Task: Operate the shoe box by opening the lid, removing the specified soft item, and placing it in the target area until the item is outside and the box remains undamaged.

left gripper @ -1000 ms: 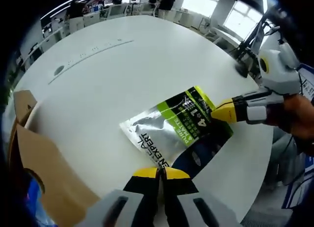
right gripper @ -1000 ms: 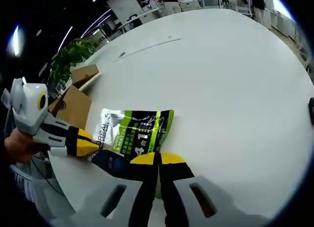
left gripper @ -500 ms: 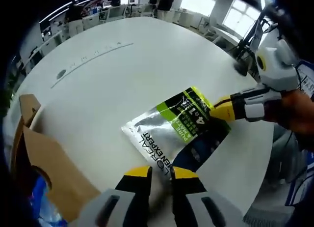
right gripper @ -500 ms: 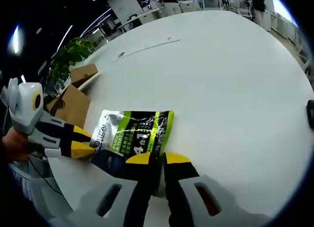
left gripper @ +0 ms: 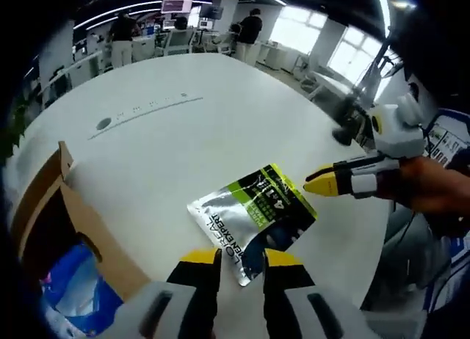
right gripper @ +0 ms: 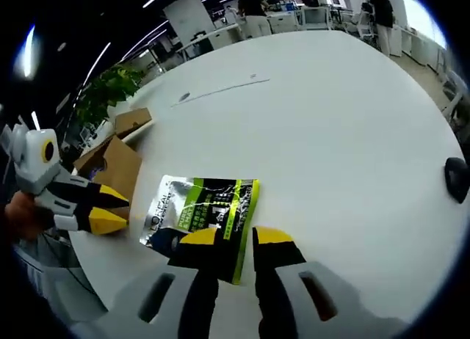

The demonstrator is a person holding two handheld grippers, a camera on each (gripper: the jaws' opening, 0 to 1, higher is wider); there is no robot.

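Note:
A silver, green and black soft pouch [left gripper: 253,214] lies flat on the white round table [left gripper: 183,141], outside the box. My left gripper [left gripper: 241,260] hovers just short of the pouch's near edge, open and holding nothing. The brown cardboard shoe box [left gripper: 70,225] stands open at the left, with blue packaging [left gripper: 70,302] inside. In the right gripper view the pouch [right gripper: 202,210] lies in front of my right gripper [right gripper: 233,238], which is open and empty. The left gripper [right gripper: 103,208] reaches in from the left, beside the box [right gripper: 117,163]. The right gripper [left gripper: 323,183] enters the left gripper view from the right, off the pouch.
A small black object [right gripper: 457,179] sits near the table's right edge. A green plant [right gripper: 106,89] stands behind the box. A thin seam with a round grommet [left gripper: 103,124] crosses the far tabletop. People and desks fill the room beyond.
Both grippers have gone from shut on the pouch's edges to open and have pulled back from it. The pouch now rests free on the table.

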